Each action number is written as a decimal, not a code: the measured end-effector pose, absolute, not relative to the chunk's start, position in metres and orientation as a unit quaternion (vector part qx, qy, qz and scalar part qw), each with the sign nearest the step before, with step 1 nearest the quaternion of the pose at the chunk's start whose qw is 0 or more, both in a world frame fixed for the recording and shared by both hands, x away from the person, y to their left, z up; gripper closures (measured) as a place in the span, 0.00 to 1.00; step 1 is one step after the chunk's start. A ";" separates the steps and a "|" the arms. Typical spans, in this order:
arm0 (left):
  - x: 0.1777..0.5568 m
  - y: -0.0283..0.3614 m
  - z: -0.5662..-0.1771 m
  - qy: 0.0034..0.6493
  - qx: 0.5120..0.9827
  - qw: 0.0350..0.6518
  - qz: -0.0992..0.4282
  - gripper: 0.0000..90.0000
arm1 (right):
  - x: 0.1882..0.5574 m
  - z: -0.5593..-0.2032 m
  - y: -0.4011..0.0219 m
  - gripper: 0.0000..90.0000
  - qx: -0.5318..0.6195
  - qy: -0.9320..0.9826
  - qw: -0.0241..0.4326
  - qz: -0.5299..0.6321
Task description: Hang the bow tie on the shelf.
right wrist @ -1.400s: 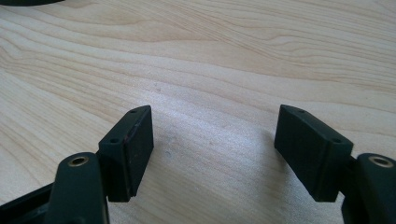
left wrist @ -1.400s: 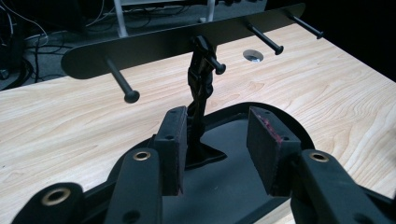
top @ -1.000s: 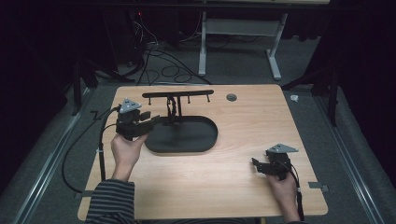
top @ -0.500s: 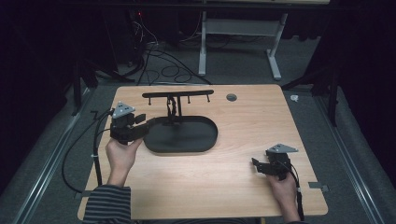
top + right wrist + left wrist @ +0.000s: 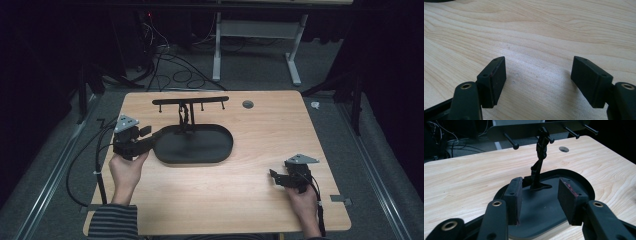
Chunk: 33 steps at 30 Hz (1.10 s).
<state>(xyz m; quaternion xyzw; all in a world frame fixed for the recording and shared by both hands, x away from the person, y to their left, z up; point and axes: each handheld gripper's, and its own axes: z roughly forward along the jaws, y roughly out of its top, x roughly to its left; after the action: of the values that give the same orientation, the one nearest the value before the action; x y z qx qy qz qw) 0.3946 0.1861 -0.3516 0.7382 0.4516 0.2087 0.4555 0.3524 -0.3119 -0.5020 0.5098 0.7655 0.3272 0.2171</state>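
Left gripper has slid left to the oval tray's edge w/ hook stand; jaws half open, empty. Right gripper wide open, idle. Risk: tray tips, stand topples.

We're looking at a lab or test room — a recording setup, by every sign. A bare light-wood counter stands alone on grey carpet, with darkness on all sides. Loose black cables sprawl over the floor behind it, beside the white metal legs of another desk. Dark stands flank the counter's corners — and there's a round cable grommet set in its top.
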 end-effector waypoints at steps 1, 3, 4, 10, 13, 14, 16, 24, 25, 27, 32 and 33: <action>0.394 0.187 -0.352 0.452 0.737 0.457 0.209 0.61 | 0.352 -0.502 -0.312 0.33 0.510 0.766 0.217 0.327; 0.392 0.188 -0.352 0.452 0.736 0.458 0.209 0.61 | 0.352 -0.502 -0.312 0.33 0.510 0.766 0.217 0.327; 0.392 0.189 -0.352 0.453 0.735 0.458 0.210 0.61 | 0.352 -0.502 -0.312 0.33 0.510 0.765 0.217 0.327; 0.388 0.193 -0.355 0.457 0.732 0.460 0.209 0.61 | 0.352 -0.502 -0.312 0.33 0.510 0.765 0.217 0.327; 0.386 0.195 -0.356 0.458 0.730 0.462 0.209 0.61 | 0.352 -0.502 -0.312 0.33 0.510 0.766 0.217 0.327; 0.386 0.195 -0.356 0.458 0.730 0.462 0.209 0.61 | 0.352 -0.502 -0.312 0.33 0.510 0.766 0.217 0.327; 0.385 0.196 -0.358 0.459 0.730 0.461 0.208 0.61 | 0.352 -0.502 -0.312 0.33 0.510 0.766 0.217 0.327; 0.377 0.201 -0.365 0.466 0.728 0.458 0.208 0.61 | 0.352 -0.502 -0.312 0.33 0.509 0.766 0.218 0.326; 0.376 0.202 -0.366 0.467 0.728 0.458 0.207 0.61 | 0.352 -0.502 -0.312 0.33 0.509 0.766 0.218 0.326; 0.375 0.202 -0.367 0.467 0.727 0.457 0.208 0.61 | 0.352 -0.502 -0.312 0.33 0.509 0.766 0.218 0.326; 0.371 0.203 -0.370 0.468 0.728 0.456 0.209 0.61 | 0.352 -0.502 -0.312 0.33 0.509 0.766 0.218 0.326; 0.370 0.204 -0.370 0.469 0.727 0.456 0.208 0.61 | 0.352 -0.502 -0.312 0.33 0.509 0.766 0.218 0.326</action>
<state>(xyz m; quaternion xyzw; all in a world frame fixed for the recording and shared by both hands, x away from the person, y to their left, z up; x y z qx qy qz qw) 0.3702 0.2035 -0.3704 0.7270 0.4689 0.2084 0.4563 0.3523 -0.3115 -0.5019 0.5091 0.7662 0.3255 0.2183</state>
